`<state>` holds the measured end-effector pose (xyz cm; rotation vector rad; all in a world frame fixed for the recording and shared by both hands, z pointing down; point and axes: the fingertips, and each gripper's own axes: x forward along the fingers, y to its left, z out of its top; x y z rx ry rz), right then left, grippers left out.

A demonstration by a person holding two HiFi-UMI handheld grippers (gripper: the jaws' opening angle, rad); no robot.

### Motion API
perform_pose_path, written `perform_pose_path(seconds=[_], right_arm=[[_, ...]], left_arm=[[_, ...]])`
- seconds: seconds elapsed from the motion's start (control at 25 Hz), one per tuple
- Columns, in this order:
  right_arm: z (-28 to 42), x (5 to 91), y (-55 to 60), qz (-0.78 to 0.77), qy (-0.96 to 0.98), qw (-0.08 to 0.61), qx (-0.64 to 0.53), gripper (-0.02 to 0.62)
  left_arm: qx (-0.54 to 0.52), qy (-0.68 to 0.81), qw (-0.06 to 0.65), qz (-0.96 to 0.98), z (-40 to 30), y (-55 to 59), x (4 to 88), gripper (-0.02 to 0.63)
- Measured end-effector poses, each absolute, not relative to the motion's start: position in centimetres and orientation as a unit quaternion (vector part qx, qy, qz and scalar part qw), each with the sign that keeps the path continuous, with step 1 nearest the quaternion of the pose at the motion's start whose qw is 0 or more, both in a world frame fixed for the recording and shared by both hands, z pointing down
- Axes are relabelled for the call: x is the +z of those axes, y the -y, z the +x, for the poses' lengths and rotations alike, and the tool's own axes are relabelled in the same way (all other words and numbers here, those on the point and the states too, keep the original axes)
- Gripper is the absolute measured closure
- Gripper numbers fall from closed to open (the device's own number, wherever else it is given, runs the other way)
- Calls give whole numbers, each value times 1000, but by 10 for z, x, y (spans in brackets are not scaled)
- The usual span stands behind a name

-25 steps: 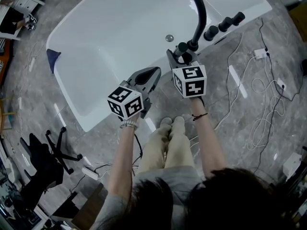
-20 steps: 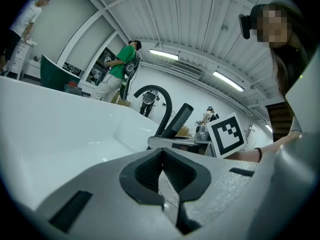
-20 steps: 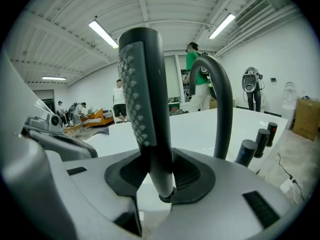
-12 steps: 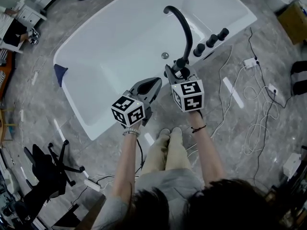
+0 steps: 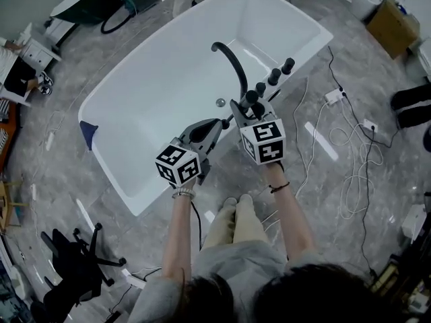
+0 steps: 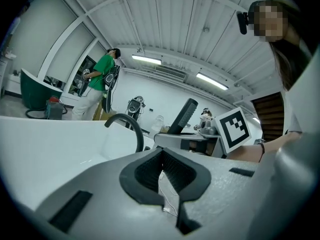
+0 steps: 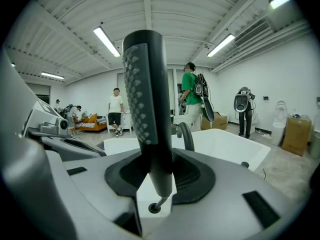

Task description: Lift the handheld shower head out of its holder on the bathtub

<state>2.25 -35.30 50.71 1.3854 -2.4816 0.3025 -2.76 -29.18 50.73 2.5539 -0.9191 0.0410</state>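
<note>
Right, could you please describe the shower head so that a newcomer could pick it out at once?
Start at the white bathtub, whose rim carries a curved black spout and a row of black knobs. Beside them the right gripper clamps the shower head upright. Unlike the bent spout and stubby knobs, it is a straight dark wand with rows of nubs down one face.

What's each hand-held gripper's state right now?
Left hand-held gripper: closed, nothing between its jaws.
Right hand-held gripper: closed on the black handheld shower head.
</note>
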Motion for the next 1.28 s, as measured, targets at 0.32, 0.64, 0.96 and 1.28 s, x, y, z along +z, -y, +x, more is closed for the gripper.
perform_pose_path(seconds=[0.32,0.64,0.96,1.28], right_arm=[[53,457,345,495,854,130,87,468],[83,422,325,512,847,114,82,468],[112,394,310,531,838,102,71,468],[148,383,286,555,823,100,67,468]], left_arm=[[23,290,180,940,4,283,460,601],[20,258,157,953,37,268,425,601],[14,236,144,961,59,258,399,601],[20,208,127,970,87,246,384,601]])
